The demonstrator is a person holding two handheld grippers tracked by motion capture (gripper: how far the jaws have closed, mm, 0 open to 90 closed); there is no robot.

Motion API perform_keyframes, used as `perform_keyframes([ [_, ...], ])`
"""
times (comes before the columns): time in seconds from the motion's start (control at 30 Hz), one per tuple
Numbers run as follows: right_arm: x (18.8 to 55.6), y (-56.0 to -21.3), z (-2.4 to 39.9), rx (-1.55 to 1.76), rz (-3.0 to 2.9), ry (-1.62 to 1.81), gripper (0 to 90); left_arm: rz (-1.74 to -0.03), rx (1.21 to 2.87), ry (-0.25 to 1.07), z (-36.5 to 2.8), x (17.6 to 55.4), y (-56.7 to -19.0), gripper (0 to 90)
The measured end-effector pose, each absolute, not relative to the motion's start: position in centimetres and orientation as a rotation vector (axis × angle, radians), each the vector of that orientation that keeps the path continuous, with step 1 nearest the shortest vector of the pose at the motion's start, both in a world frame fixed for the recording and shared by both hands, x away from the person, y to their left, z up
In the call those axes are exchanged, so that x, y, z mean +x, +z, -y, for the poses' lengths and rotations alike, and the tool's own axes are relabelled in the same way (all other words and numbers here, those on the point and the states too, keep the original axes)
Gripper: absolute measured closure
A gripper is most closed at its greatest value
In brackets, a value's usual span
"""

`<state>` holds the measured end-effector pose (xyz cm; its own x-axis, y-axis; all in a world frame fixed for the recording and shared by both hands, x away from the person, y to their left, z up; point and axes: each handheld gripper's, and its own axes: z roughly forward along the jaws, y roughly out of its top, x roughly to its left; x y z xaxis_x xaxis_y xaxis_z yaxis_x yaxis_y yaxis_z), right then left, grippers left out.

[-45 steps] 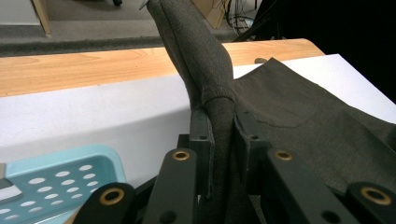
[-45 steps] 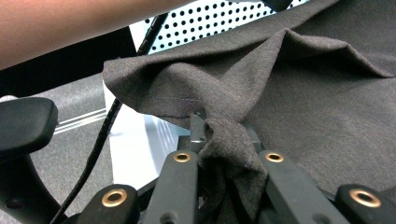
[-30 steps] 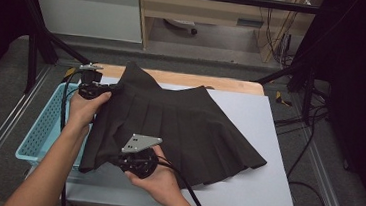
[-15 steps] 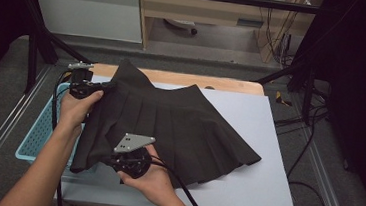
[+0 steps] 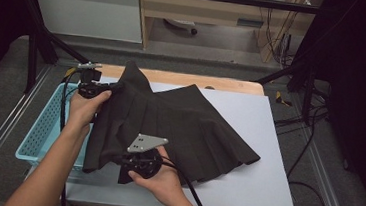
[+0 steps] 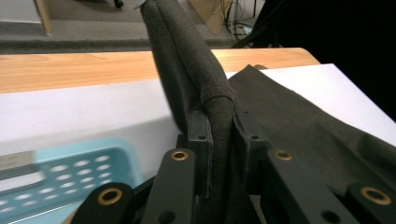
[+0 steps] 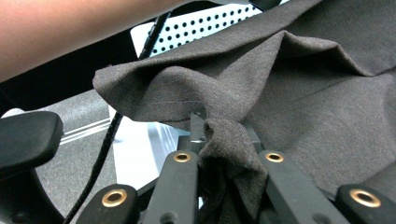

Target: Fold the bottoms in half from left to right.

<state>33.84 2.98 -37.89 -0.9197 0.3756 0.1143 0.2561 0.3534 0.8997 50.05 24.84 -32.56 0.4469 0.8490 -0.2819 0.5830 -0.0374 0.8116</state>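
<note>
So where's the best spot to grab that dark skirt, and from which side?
Probably at its edges, as now: the left gripper pinches the thick waistband of the skirt, the right gripper a bunched fold of hem. Both come from the basket side, where the cloth overhangs the table and an edge stands free.

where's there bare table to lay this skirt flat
The white table top is bare right of the skirt, out to its right edge, and along the near strip below the hem. The left side is crowded: blue basket, left gripper and right gripper, both clamping skirt.
</note>
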Motion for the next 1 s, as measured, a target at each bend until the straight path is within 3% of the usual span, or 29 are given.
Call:
perform_keyframes([
  [0.4,34.2,-39.1,1.3,0.682,-2.462,1.6,82.7,-1.199,1.736,0.297,-20.1,50.9,-32.8,77.9],
  [1.0,34.5,-40.1,5.0,0.751,-2.444,1.558,82.6,-1.185,1.729,0.263,-16.5,51.6,-33.8,77.6],
])
